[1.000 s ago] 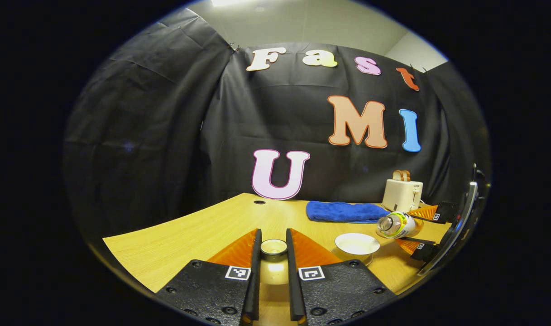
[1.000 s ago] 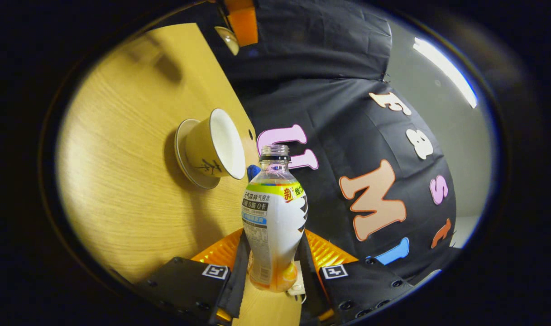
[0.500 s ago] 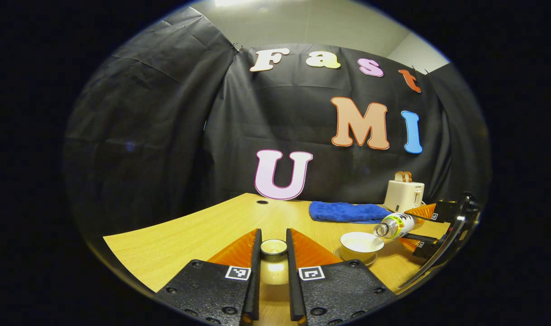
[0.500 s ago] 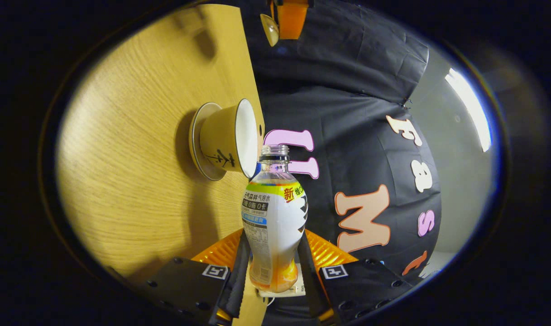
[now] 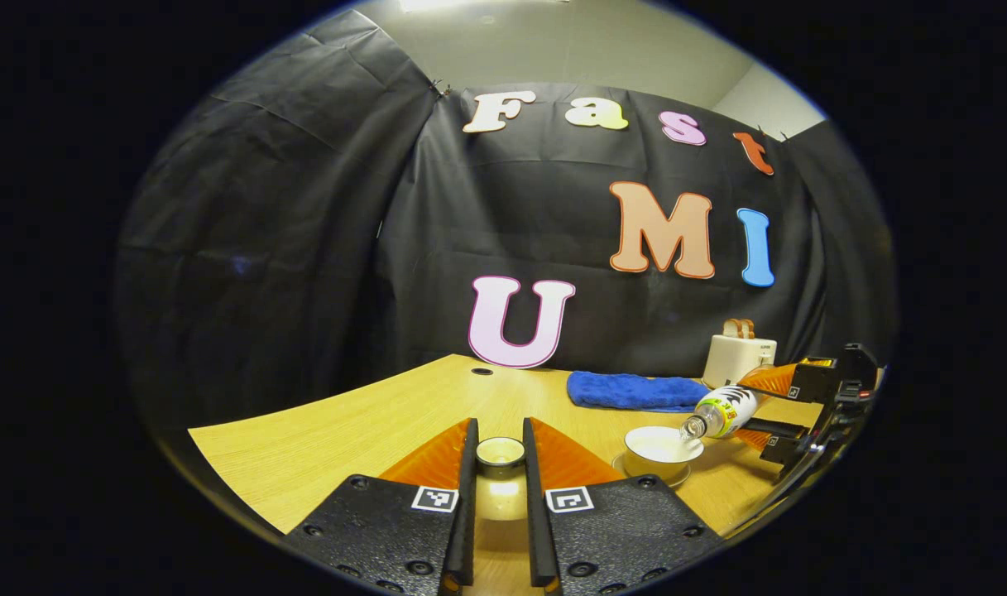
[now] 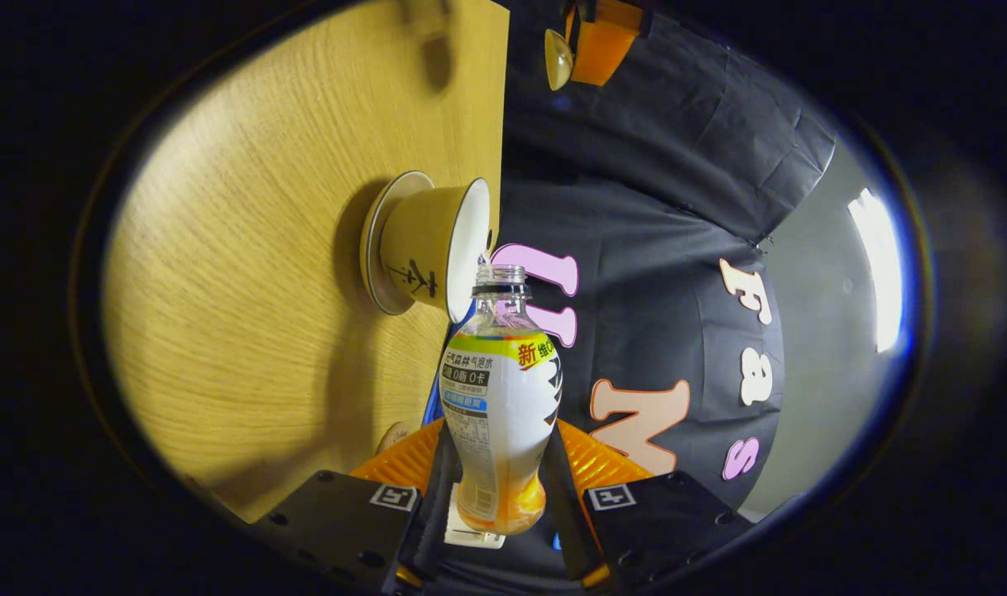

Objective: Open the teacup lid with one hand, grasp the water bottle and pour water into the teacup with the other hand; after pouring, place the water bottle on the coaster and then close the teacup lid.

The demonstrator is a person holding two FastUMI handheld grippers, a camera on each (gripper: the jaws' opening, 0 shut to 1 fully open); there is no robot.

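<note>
In the left gripper view, my left gripper (image 5: 498,430) is shut on the knob of the teacup lid (image 5: 501,454) and holds it above the table. To the right, the open white teacup (image 5: 663,449) stands on its saucer. The labelled water bottle (image 5: 722,410) lies tilted, its uncapped mouth over the cup's rim, with the right gripper (image 5: 764,412) around it. In the right gripper view, my right gripper (image 6: 501,434) is shut on the bottle (image 6: 501,372). Its mouth touches the edge of the teacup (image 6: 429,248). I cannot make out a stream of water.
A blue towel (image 5: 635,391) lies at the back of the wooden table (image 5: 346,430), with a white toaster (image 5: 736,358) to its right. The left gripper with the lid (image 6: 558,60) shows at the top of the right gripper view.
The right gripper has tipped the bottle further and brought its mouth down to the cup's rim. The left gripper has kept still with the lid.
</note>
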